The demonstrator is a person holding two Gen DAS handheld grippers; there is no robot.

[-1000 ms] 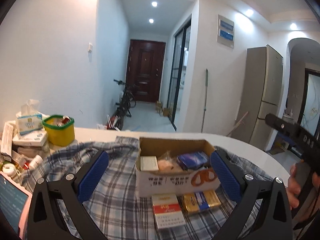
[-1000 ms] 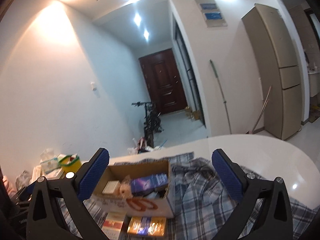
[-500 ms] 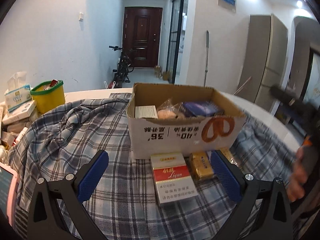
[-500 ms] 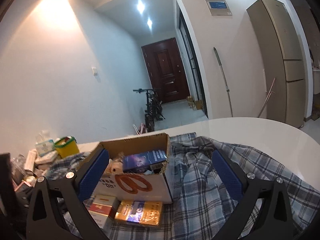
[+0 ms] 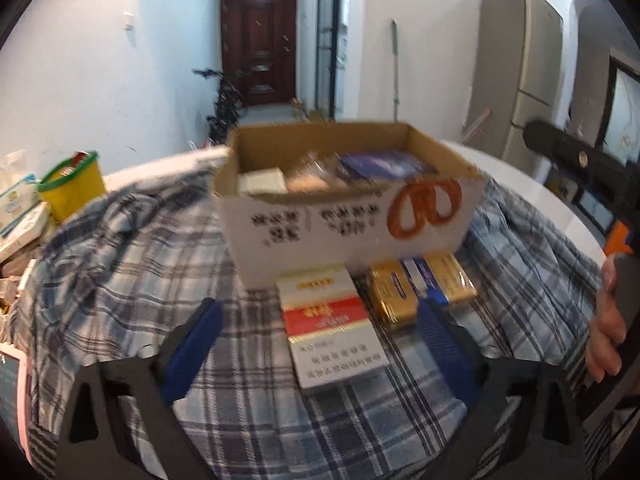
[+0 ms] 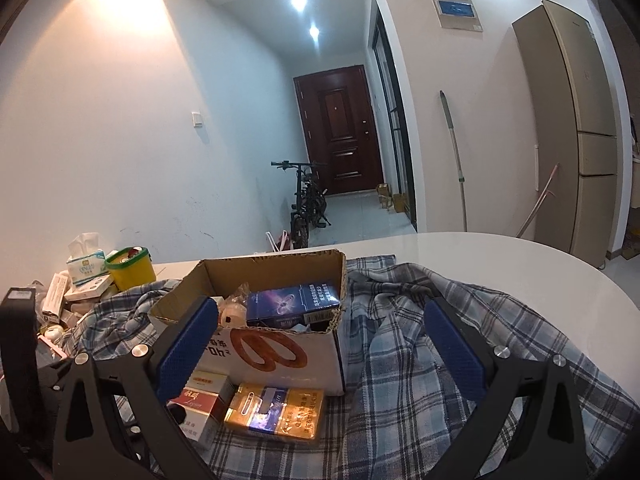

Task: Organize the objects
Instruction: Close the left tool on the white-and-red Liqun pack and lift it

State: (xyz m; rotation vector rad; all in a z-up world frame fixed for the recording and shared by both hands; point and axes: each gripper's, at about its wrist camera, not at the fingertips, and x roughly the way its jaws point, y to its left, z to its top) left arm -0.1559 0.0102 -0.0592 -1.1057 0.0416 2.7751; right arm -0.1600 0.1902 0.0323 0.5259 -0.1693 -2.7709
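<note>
While my left gripper (image 5: pixel 316 332) closes, pads astride but clear of the red-and-white pack (image 5: pixel 332 324) | flat on plaid cloth (image 5: pixel 120 280), touching cardboard box (image 5: pixel 348 216) | right gripper (image 6: pixel 320 344) spread, empty

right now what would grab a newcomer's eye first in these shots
The open cardboard box with an orange pretzel print sits mid-table on a rumpled plaid cloth, already holding a dark blue pack. In front of it lie a red-and-white pack and gold packs. A yellow tub stands at the far left.
</note>
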